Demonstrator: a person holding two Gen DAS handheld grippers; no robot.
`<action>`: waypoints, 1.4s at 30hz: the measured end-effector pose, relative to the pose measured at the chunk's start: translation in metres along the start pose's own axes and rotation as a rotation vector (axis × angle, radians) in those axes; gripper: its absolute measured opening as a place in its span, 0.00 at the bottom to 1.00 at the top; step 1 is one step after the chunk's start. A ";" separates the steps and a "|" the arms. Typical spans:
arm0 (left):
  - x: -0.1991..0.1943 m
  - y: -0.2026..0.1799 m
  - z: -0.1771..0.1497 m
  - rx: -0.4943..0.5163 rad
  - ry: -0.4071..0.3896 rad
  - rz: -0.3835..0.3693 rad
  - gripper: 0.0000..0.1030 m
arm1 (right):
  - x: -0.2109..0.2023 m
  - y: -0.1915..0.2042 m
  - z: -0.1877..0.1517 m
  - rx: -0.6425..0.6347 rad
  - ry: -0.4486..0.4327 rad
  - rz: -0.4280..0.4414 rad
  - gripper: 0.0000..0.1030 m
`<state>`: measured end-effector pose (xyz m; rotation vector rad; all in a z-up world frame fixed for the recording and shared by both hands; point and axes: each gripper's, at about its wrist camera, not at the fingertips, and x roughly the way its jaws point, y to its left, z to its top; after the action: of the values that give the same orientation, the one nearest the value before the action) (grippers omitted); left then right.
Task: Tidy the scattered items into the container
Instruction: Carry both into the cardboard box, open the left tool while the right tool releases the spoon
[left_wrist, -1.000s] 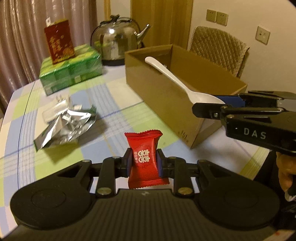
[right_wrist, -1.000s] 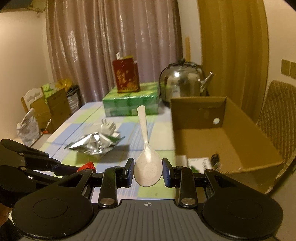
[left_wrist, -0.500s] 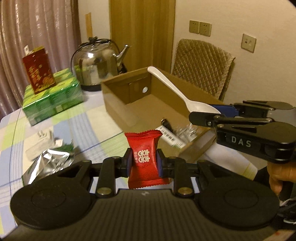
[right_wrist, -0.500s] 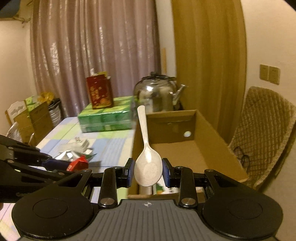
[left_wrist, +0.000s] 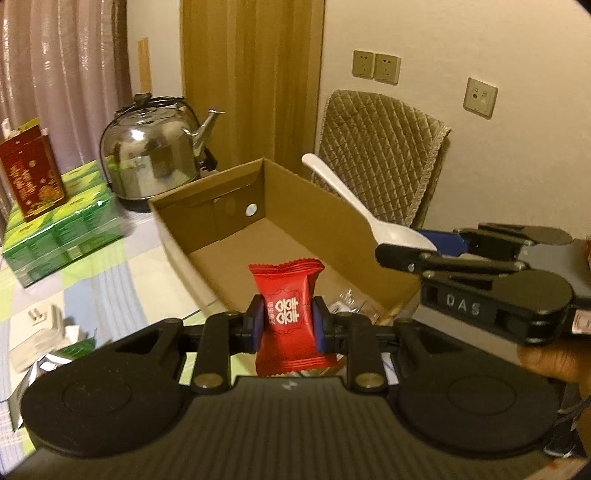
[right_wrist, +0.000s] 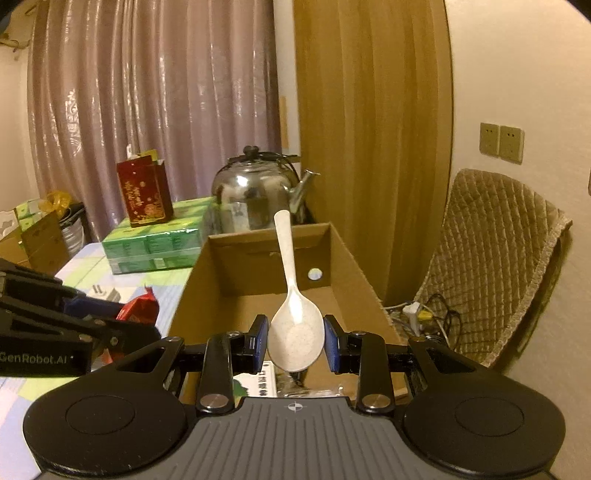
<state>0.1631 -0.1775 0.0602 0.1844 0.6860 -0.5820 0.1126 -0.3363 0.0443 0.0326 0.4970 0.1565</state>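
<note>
Left wrist view: the left gripper (left_wrist: 288, 325) is clamped on a red candy packet (left_wrist: 290, 317) printed with white characters, its blue pads pressing both sides; the packet stands upright, in front of the near end of the open cardboard box (left_wrist: 354, 221). The right gripper (left_wrist: 424, 247), marked "DAS" on its side, comes in from the right edge, gripped by a hand (left_wrist: 550, 363), and holds a white spoon (left_wrist: 354, 201) by the bowl, the handle slanting up over the box's right wall. Some clear-wrapped bits lie on the box floor at its near end; the far half of the floor is bare. On the checked table (left_wrist: 122, 280), a steel kettle (left_wrist: 151, 162) stands behind the box's far end, a green pack (left_wrist: 62, 236) with a red carton (left_wrist: 31, 181) on top sits at the far left, and a white plug (left_wrist: 40, 332) lies near the left edge

Right wrist view: the right gripper (right_wrist: 295, 341) is closed on the spoon (right_wrist: 293, 314) bowl, handle pointing up and away over the box (right_wrist: 354, 273). A printed white packet (right_wrist: 258, 382), writing too small to read, lies at the box's near end. The left gripper (right_wrist: 133, 325) enters from the left edge, lettered "GenRobot.AI", with the candy packet (right_wrist: 140, 304) in it, left of the box's left wall
</note>
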 end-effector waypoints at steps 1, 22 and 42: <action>0.004 -0.001 0.002 0.002 0.001 -0.004 0.21 | 0.002 -0.002 0.000 0.003 0.002 -0.002 0.28; 0.001 0.010 -0.019 -0.019 -0.010 0.071 0.46 | 0.015 -0.016 -0.013 0.028 0.034 -0.003 0.28; -0.024 0.034 -0.043 -0.078 -0.011 0.105 0.46 | 0.020 -0.004 -0.008 0.005 0.001 0.004 0.83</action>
<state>0.1435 -0.1240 0.0418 0.1437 0.6834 -0.4549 0.1267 -0.3371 0.0271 0.0382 0.4982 0.1591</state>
